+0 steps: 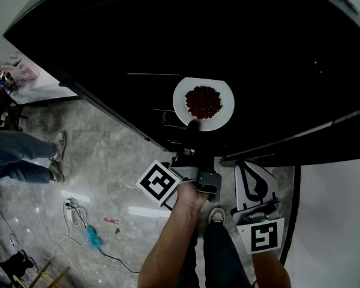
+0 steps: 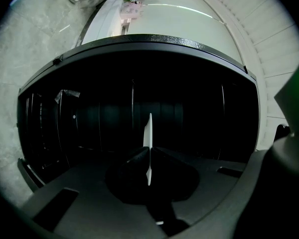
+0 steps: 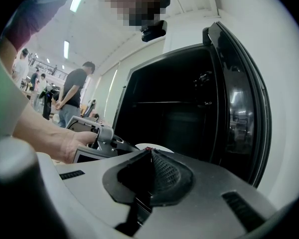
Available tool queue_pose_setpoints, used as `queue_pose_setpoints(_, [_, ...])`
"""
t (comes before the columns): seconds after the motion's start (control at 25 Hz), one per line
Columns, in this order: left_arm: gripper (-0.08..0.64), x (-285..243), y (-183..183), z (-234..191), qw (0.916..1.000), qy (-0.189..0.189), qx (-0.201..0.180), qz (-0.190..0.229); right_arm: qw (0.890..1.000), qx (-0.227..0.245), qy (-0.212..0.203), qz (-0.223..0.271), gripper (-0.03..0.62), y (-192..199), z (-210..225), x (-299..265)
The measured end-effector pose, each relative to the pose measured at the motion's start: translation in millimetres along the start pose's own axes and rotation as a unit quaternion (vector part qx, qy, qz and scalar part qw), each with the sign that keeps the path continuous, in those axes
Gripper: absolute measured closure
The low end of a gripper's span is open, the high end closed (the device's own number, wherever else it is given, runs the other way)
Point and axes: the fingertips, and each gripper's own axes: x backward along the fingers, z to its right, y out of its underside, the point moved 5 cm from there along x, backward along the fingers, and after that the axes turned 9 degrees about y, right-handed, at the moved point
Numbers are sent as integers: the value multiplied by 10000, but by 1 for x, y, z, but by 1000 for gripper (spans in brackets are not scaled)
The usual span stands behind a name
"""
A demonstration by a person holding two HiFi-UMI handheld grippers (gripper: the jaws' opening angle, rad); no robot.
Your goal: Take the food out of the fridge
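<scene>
A white plate heaped with dark red food sits inside the black fridge. My left gripper reaches in level and is shut on the plate's near rim. In the left gripper view the plate shows edge-on as a thin white line pinched between the dark pads of the left gripper. My right gripper hangs back outside the fridge at the lower right. Its jaws are shut with nothing in them in the right gripper view, where the plate peeks over them.
The fridge door stands open at the right. Shelves cross the dark interior. A person in jeans stands at the left, with cables and a blue object on the marble floor. More people stand farther off.
</scene>
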Motion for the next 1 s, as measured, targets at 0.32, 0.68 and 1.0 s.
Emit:
queue_pose_setpoints(0.32, [535,13,-3,1,9997,-96,-7,208,10000,-32,-21,-22,569,4,7,-9])
queue_pose_setpoints(0.68, [535,56,-5,21,9990,-142,-60,424,10000,1,-22,-3,570,-2,-3,-5])
queue_pose_setpoints(1.0, [537,90,-5,21,9978,-306,-89,584,10000,-10,-76,-33,570,-1,-8,-8])
